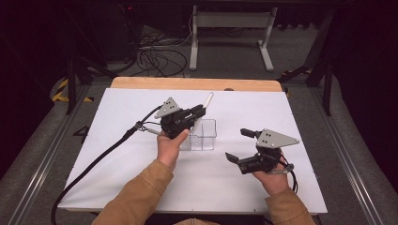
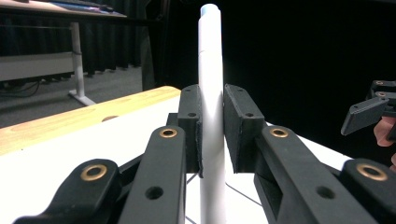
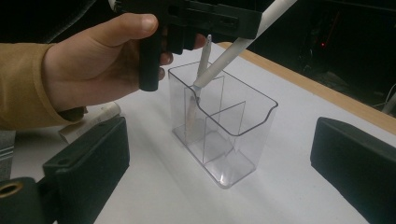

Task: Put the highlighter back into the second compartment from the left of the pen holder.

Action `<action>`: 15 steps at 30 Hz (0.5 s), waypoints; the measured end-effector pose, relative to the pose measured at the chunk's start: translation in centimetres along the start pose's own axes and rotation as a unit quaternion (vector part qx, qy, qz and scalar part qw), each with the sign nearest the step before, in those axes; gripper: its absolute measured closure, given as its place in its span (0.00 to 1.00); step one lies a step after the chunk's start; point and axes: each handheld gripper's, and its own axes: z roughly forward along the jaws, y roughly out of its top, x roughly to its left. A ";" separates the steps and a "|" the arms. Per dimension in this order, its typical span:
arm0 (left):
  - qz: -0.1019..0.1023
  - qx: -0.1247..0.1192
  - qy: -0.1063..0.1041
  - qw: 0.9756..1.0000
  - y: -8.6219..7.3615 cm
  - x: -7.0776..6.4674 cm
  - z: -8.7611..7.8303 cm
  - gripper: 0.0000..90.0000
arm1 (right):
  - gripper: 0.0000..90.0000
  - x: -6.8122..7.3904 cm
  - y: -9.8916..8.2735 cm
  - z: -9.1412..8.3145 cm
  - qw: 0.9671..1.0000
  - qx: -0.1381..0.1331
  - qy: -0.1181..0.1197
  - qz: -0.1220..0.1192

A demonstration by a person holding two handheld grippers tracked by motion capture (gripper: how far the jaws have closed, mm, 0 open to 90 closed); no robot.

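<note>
Holding a white pen point(image 3: 233, 49) tilted, tip inside the clear organizer's point(image 3: 247, 116) back compartment, the left gripper's point(image 1: 199, 112) fingers clamp it firmly. Right gripper point(image 1: 240, 145) waits wide open, empty. Releasing at this slant risks the pen tipping the light organizer over.

Clear glossy plastic divided organiser box point(image 3: 224, 126): smooth, see-through walls. White smooth plastic pen point(image 2: 211, 107): satin sheen. Black matt plastic left gripper point(image 2: 212, 121), brass-coloured metal rivets; pads look slightly rough. Black matt right gripper point(image 1: 241, 145) carries a grey matt plate. White matt table sheet point(image 1: 141, 112); far edge is light varnished wood point(image 1: 187, 83).
</note>
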 end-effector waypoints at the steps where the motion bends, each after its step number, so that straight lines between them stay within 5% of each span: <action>1: 0.001 0.000 0.001 1.000 0.0 0.0 0.0 0.86 | 0.06 0.0 0.0 0.0 1.000 0.000 -0.001 -0.001; 5: 0.005 0.003 0.006 1.000 0.1 -0.1 -0.2 0.86 | 0.06 0.0 0.0 0.0 1.000 0.001 -0.001 -0.001; 15: 0.034 0.041 -0.005 0.999 2.3 -0.9 -3.3 0.57 | 0.06 0.1 0.0 -0.1 1.000 0.001 -0.004 -0.001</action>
